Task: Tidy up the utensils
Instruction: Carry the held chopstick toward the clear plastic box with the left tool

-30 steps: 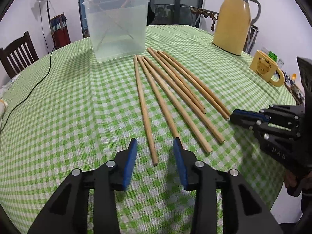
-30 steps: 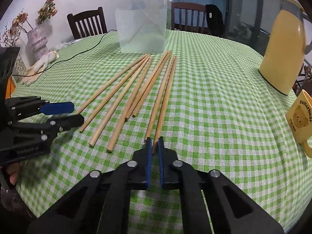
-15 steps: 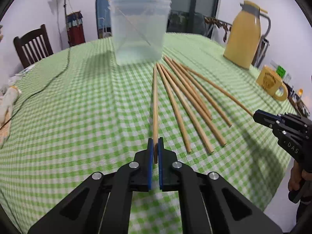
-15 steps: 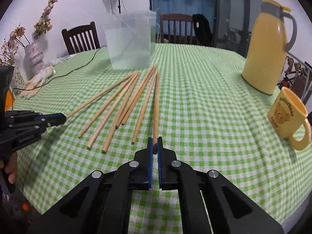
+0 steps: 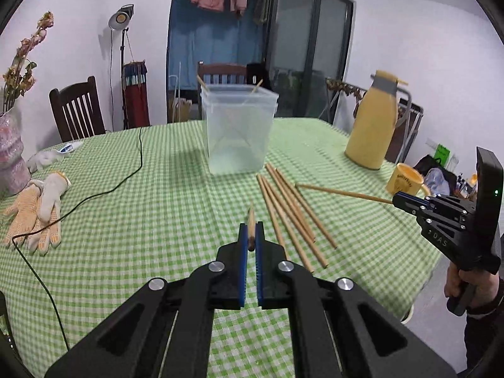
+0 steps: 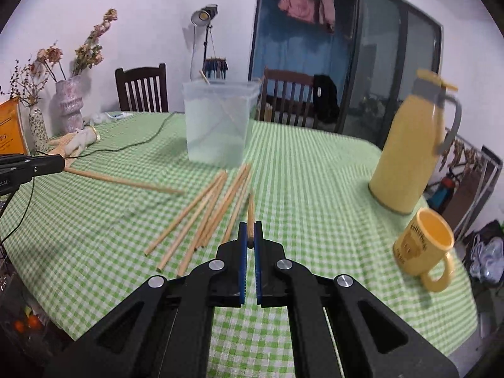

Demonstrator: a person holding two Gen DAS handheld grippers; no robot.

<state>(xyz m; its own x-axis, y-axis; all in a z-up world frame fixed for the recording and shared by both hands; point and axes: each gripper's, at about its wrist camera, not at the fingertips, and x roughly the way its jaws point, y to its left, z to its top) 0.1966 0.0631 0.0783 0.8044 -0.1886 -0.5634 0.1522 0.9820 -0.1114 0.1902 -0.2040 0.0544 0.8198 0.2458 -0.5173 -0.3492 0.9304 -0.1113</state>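
round table under green-and-white checked cloth (image 5: 163, 226) carries everything. clear square plastic tub (image 5: 238, 129) stands toward the far side, two thin sticks already leaning inside it, tips poking above the rim. tall yellow thermos jug (image 5: 375, 126) and yellow ceramic mug (image 5: 406, 182) sit off to the right, pair of white knit work gloves (image 5: 37, 204) and a black cable (image 5: 104, 189) to the left.

loose pile of long wooden chopsticks (image 5: 289, 214) lies flat on the cloth just in front of the tub, fanned out.

left gripper (image 5: 251, 236) is clamped on the near end of one wooden chopstick (image 5: 251, 220), lifted clear of the cloth and pointing roughly at the tub. right gripper (image 6: 249, 234) likewise pinches its own wooden stick (image 6: 250, 212) by the end, raised above the pile.

step in hand, by my read: transport phase, both sticks picked, neither dropped yet. next move calls for carrying each tip over the tub rim, tilting the stick down into the opening, then releasing. watch that the two long sticks don't cross or knock the tub.
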